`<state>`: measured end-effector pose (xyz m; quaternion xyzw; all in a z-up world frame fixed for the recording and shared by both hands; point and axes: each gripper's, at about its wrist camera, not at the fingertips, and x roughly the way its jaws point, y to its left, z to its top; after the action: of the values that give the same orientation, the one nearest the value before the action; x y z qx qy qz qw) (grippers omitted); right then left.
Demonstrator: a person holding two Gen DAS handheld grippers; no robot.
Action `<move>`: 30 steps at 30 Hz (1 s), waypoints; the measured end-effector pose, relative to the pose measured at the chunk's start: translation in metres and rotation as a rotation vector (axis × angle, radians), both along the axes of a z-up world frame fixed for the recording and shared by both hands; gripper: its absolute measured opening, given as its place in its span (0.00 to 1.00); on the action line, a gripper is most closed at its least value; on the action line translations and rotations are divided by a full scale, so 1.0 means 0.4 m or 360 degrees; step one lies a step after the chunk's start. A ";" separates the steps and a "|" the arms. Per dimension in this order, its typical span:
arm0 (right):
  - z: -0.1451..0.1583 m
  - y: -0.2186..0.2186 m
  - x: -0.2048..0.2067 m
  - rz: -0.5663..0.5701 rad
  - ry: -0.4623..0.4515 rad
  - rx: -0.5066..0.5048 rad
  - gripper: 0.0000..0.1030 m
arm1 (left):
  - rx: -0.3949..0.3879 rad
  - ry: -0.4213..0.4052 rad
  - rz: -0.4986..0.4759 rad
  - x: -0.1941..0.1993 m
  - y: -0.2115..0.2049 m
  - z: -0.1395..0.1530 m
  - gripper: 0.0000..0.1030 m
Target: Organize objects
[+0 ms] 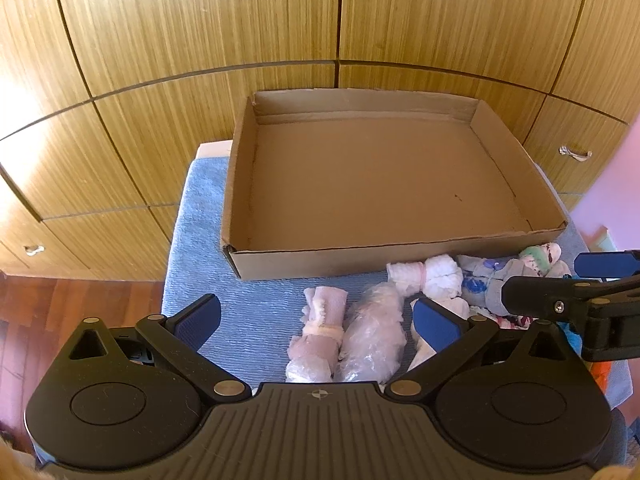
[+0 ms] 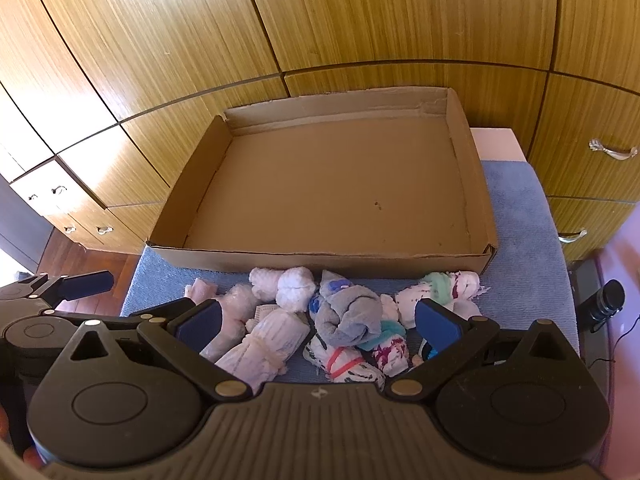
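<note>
A shallow brown cardboard box (image 1: 240, 184) (image 2: 320, 258) lies empty on a blue towel (image 1: 200, 272) (image 2: 516, 232). Several rolled sock bundles lie in a row in front of it: pale pink rolls (image 1: 320, 332) (image 2: 264, 344), a white roll (image 1: 440, 276) (image 2: 294, 286), a grey roll (image 2: 348, 316) and patterned white ones (image 2: 448, 286). My left gripper (image 1: 316, 322) is open and empty above the pink rolls. My right gripper (image 2: 318, 324) is open and empty above the grey and pink rolls. Each gripper shows at the edge of the other's view.
Wooden cabinet doors and drawers with metal handles (image 1: 576, 154) (image 2: 612, 150) stand right behind the box. Dark wood floor (image 1: 48, 300) lies to the left. A black cylindrical object (image 2: 606, 300) with a cable sits at the right of the towel.
</note>
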<state>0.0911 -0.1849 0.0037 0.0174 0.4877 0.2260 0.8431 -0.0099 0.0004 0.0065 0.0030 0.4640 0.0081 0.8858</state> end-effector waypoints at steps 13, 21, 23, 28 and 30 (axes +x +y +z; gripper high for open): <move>0.072 -0.190 -0.262 0.0168 -0.0751 0.0093 1.00 | 0.0258 -0.0380 -0.0193 -0.224 0.074 0.027 1.00; -0.068 -0.276 -0.335 0.0119 -0.0702 0.0010 0.99 | 0.0339 -0.0428 -0.0430 -0.348 0.084 -0.090 0.99; -0.093 -0.265 -0.335 0.0150 -0.0701 -0.0032 0.99 | 0.0327 -0.0416 -0.0452 -0.342 0.083 -0.109 0.99; -0.132 -0.243 -0.317 0.0175 -0.0674 -0.0071 0.97 | 0.0227 -0.0368 -0.0446 -0.313 0.109 -0.123 0.99; -0.150 -0.256 -0.326 0.0165 -0.0658 -0.0078 0.96 | 0.0190 -0.0358 -0.0462 -0.294 0.117 -0.126 0.99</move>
<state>-0.0391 -0.2874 -0.0565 -0.0750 0.3099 0.2559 0.9126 -0.1274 0.0471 -0.0440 0.1215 0.3554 -0.0918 0.9222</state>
